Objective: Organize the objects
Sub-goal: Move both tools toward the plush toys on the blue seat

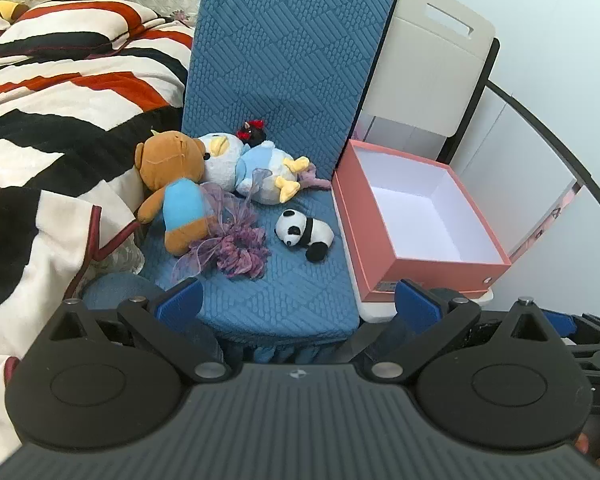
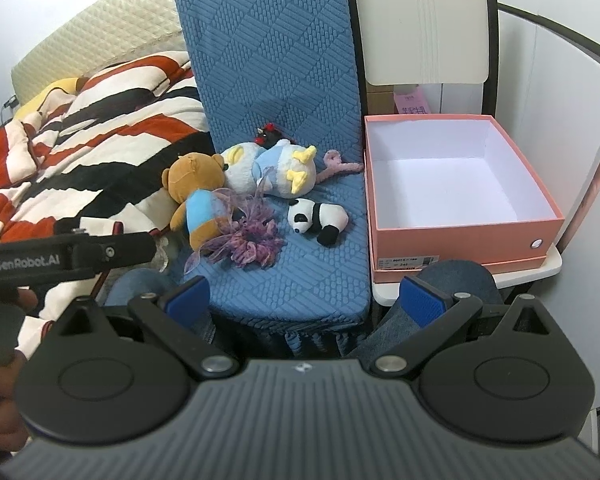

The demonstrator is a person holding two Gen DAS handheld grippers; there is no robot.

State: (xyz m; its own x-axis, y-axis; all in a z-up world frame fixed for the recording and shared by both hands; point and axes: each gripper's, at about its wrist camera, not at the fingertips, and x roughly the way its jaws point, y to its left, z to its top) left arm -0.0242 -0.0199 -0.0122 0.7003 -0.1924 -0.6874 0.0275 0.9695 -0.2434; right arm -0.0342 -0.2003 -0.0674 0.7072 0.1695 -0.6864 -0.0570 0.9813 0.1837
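Soft toys lie on a blue padded chair seat (image 1: 292, 300) (image 2: 308, 284): a brown bear (image 1: 172, 184) (image 2: 198, 196), a white and blue duck (image 1: 244, 168) (image 2: 268, 168), a small panda (image 1: 304, 234) (image 2: 318, 218), a purple frilly ribbon piece (image 1: 236, 248) (image 2: 248, 240) and a small black and red toy (image 1: 252, 132) (image 2: 269, 134). An empty pink box (image 1: 420, 216) (image 2: 460, 192) stands to the right of the seat. My left gripper (image 1: 296, 300) and my right gripper (image 2: 306, 294) both hang wide open in front of the seat's near edge, holding nothing.
A bed with a red, black and white striped blanket (image 1: 60, 120) (image 2: 92, 120) lies to the left of the chair. The pink box rests on a white chair (image 1: 432, 64) (image 2: 420, 28) by a pale wall. A pink worm-like toy (image 2: 336, 164) lies behind the duck. Denim-clad knees (image 2: 452, 280) sit below the grippers.
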